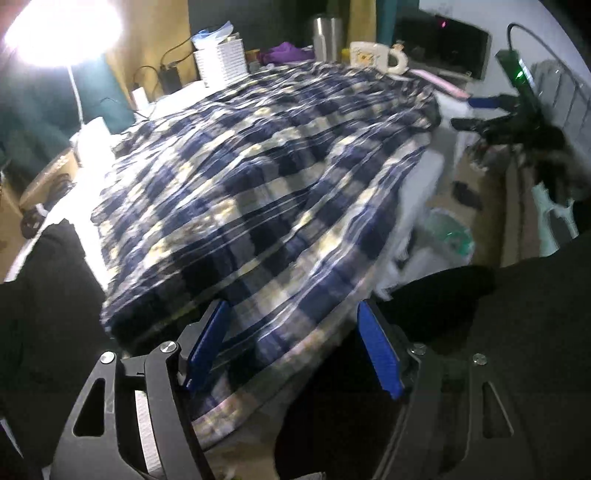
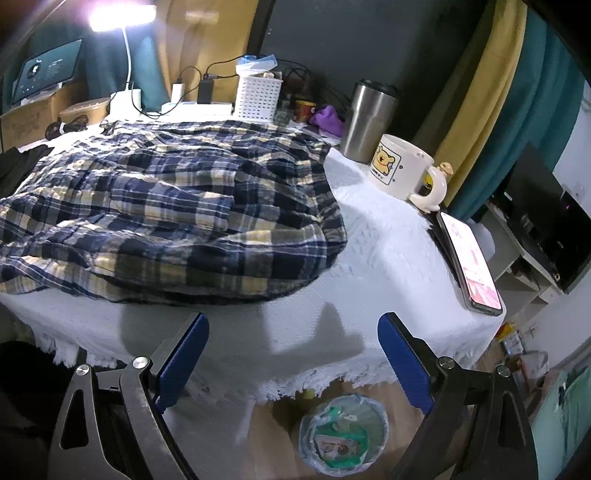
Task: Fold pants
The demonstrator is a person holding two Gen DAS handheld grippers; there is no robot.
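The pants (image 1: 258, 177) are navy, cream and white plaid. They lie spread and rumpled on a table with a white cloth (image 2: 388, 258), and also show in the right wrist view (image 2: 166, 221). My left gripper (image 1: 291, 314) is open, its blue fingers either side of the near hem of the pants, which hangs over the table edge. My right gripper (image 2: 291, 325) is open and empty, off the table's near edge, to the right of the pants. It also shows from the left wrist view (image 1: 476, 110), beyond the far right corner of the pants.
A cartoon mug (image 2: 402, 173), a steel tumbler (image 2: 369, 122) and a phone (image 2: 469, 258) stand on the table's right side. A white basket (image 2: 258, 96), chargers and a lit lamp (image 2: 122, 14) line the back. A lined bin (image 2: 343, 435) sits on the floor below.
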